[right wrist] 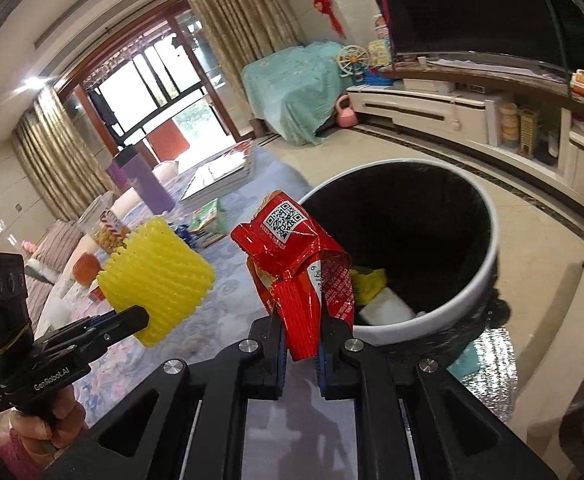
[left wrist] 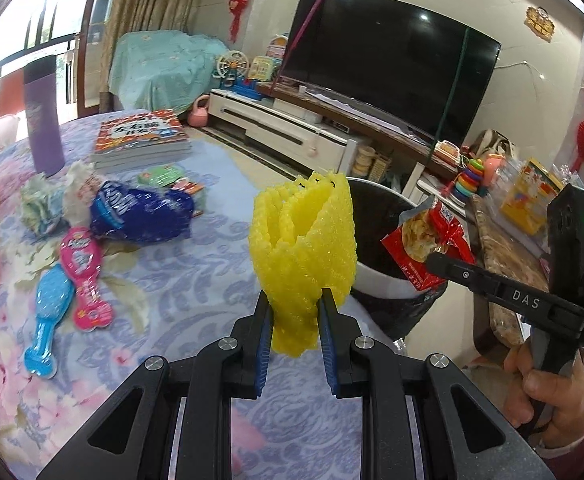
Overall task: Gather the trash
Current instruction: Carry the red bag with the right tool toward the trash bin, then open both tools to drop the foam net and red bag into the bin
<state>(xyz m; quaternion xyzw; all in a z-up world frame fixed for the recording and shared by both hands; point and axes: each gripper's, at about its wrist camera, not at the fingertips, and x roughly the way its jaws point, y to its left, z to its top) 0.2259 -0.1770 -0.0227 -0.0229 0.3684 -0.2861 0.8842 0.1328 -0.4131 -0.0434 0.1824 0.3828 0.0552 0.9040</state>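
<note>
Now the left hand-held gripper (left wrist: 294, 312) is clamped on a yellow foam net (left wrist: 304, 240), which stands up from its blue pads above the flowered tabletop (left wrist: 195, 280). Just to its right, the right hand-held gripper (right wrist: 300, 334) pinches a crumpled red snack bag (right wrist: 296, 256) by its lower end, the bag's QR code facing the camera. Both pieces of trash hang near the bin (right wrist: 488, 256), a white-rimmed pail with a black liner at the tabletop's edge; the bag is just at its near rim, the net a little further left. Inside the bin lie a yellow scrap (right wrist: 368, 280) and something white (right wrist: 388, 306). More litter remains on the tabletop: a blue bag (left wrist: 143, 214), a pink wrapper (left wrist: 85, 276), a light blue wrapper (left wrist: 49, 316) and crumpled tissue (left wrist: 39, 204). A purple bottle (left wrist: 43, 120) and books (left wrist: 139, 140) stand behind.
</note>
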